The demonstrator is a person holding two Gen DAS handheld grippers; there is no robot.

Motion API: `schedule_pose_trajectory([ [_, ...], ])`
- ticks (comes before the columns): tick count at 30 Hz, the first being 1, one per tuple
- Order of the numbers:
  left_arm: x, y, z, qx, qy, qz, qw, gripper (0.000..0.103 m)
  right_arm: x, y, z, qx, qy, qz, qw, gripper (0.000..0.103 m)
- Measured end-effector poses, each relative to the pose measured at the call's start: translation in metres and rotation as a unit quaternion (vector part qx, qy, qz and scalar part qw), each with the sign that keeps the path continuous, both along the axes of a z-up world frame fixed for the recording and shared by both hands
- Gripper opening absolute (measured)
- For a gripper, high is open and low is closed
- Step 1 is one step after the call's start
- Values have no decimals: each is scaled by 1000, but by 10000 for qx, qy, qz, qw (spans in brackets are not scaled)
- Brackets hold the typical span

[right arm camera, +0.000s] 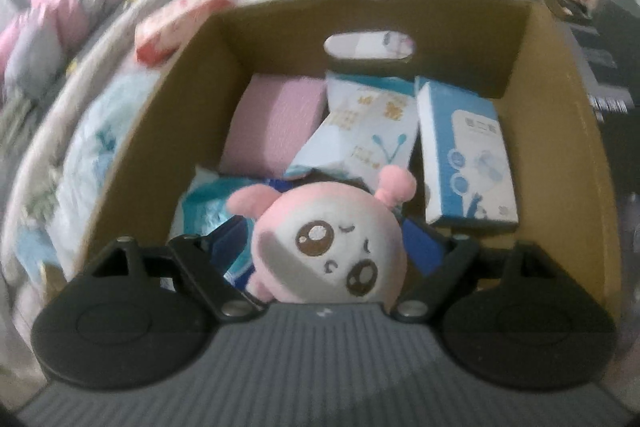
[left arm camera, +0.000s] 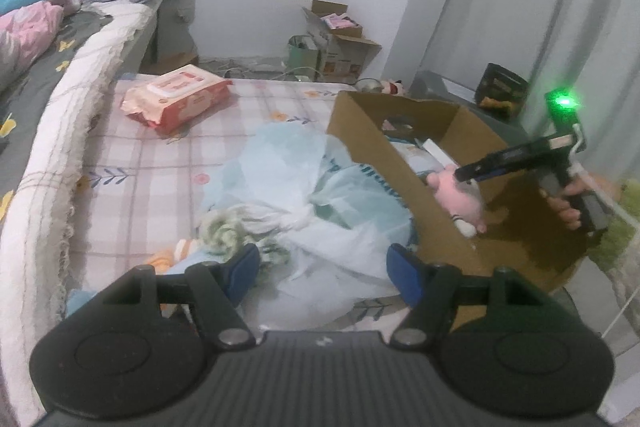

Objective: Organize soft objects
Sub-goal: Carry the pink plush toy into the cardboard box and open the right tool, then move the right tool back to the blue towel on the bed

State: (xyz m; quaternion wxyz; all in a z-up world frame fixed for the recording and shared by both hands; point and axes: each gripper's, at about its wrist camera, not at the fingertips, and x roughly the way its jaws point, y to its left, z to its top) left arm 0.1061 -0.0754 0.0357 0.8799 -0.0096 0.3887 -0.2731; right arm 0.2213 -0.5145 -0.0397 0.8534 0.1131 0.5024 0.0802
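Observation:
A pink and white plush toy with big brown eyes sits between the blue pads of my right gripper, which is shut on its head. In the left wrist view the same plush toy hangs from the right gripper just over the rim of a brown cardboard box. A hand holds that gripper's handle. My left gripper is open above a crumpled pale blue plastic bag, with nothing between its pads. A green and white fuzzy item lies by its left pad.
The cardboard box contains a pink pack and white and blue cartons. A red wipes pack lies on the checked mattress. An orange striped cloth lies near the left pad. Open boxes stand in the far corner.

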Motion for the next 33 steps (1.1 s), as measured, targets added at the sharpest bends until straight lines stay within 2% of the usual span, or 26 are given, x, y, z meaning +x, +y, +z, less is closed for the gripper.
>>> schedule_pose_trajectory([
  [7, -8, 28, 0, 33, -84, 247, 9997, 74, -30, -2, 41, 620, -575, -606, 9946, 85],
  [10, -15, 45, -1, 53, -128, 411, 9991, 75, -51, 9, 67, 1154, -869, -782, 9864, 85],
  [13, -23, 62, -3, 81, -160, 532, 9984, 77, -70, 33, 82, 1668, -825, -895, 9784, 85],
  [18, -34, 86, -15, 215, 4, 721, 9972, 77, -89, 101, 82, 2348, -710, -285, 9690, 85],
  [23, -46, 105, -28, 278, 122, 799, 9963, 77, -93, 169, 68, 3063, -467, 305, 9503, 85],
  [27, -55, 114, -42, 366, 268, 796, 9958, 77, -87, 223, 56, 3173, -194, 654, 9459, 83],
  [33, -61, 121, -65, 226, 479, 884, 9947, 70, -65, 308, 37, 3216, 349, 1241, 9380, 75],
])
